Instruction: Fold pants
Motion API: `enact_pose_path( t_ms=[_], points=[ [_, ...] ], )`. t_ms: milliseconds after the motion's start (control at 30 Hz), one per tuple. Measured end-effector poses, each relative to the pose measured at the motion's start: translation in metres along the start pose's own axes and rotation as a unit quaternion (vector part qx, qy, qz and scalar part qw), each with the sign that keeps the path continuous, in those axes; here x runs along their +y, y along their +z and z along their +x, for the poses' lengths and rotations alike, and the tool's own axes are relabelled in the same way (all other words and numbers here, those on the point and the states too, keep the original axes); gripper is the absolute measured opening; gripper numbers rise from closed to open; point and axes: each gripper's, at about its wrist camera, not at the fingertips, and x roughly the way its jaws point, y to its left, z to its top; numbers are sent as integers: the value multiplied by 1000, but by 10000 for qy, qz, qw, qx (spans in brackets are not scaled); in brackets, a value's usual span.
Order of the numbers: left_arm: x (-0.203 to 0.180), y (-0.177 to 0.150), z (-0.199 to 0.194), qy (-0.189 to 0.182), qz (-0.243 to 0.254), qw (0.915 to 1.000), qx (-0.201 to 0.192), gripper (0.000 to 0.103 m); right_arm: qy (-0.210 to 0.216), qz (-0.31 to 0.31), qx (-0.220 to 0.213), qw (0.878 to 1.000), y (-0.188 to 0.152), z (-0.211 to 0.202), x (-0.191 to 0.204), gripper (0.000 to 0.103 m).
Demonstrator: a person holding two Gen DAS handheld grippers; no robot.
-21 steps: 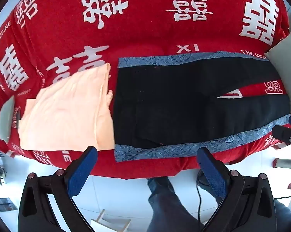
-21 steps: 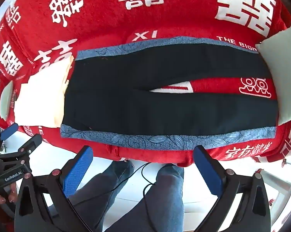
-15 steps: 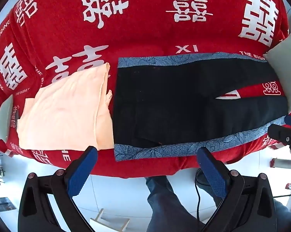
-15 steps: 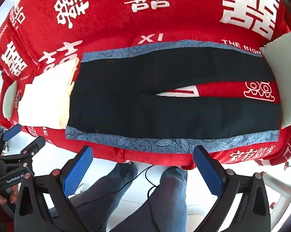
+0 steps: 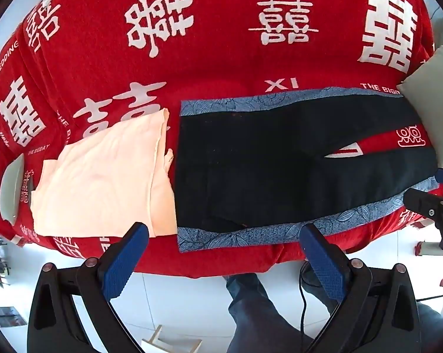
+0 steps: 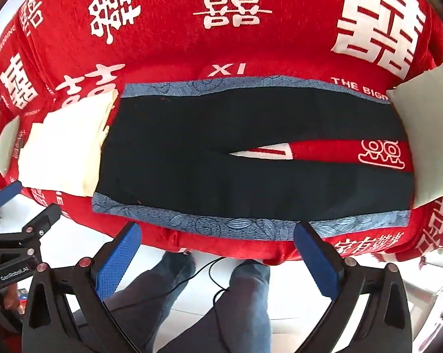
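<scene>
Black pants [image 5: 268, 158] [image 6: 221, 135] with blue patterned side stripes lie flat on a red cover, waistband to the left, the two legs running right with a red gap between them. My left gripper [image 5: 221, 238] hangs open above the near stripe at the waist end, nothing between its blue pads. In the right wrist view my right gripper [image 6: 218, 235] is open too, high over the near stripe of the front leg. The right gripper [image 5: 427, 203] also shows at the right edge of the left wrist view, and the left gripper [image 6: 21, 206] at the left edge of the right wrist view.
A folded peach garment [image 5: 103, 182] [image 6: 65, 144] lies just left of the waistband. A pale cushion [image 5: 436, 111] [image 6: 427, 135] covers the leg ends on the right; another pale cushion [image 5: 12, 188] sits far left. A person's legs [image 6: 245, 300] and a cable are on the white floor below.
The right wrist view has drifted toward the sofa, so the pants sit lower and larger in it. The left wrist view barely shifted. Both grippers stayed open.
</scene>
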Motion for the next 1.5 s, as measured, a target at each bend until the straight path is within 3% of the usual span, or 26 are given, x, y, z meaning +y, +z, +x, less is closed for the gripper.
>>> enact_pose_path(
  t_ms=[767,1500],
  points=[
    [-5,6,-15,216,151,9989,-388,103,-242,123,-114,9996,8,-8,-8,103],
    [-7,6,-15,304,138,9987,-391,103,-211,133,-136,9996,8,-9,-11,103]
  ],
)
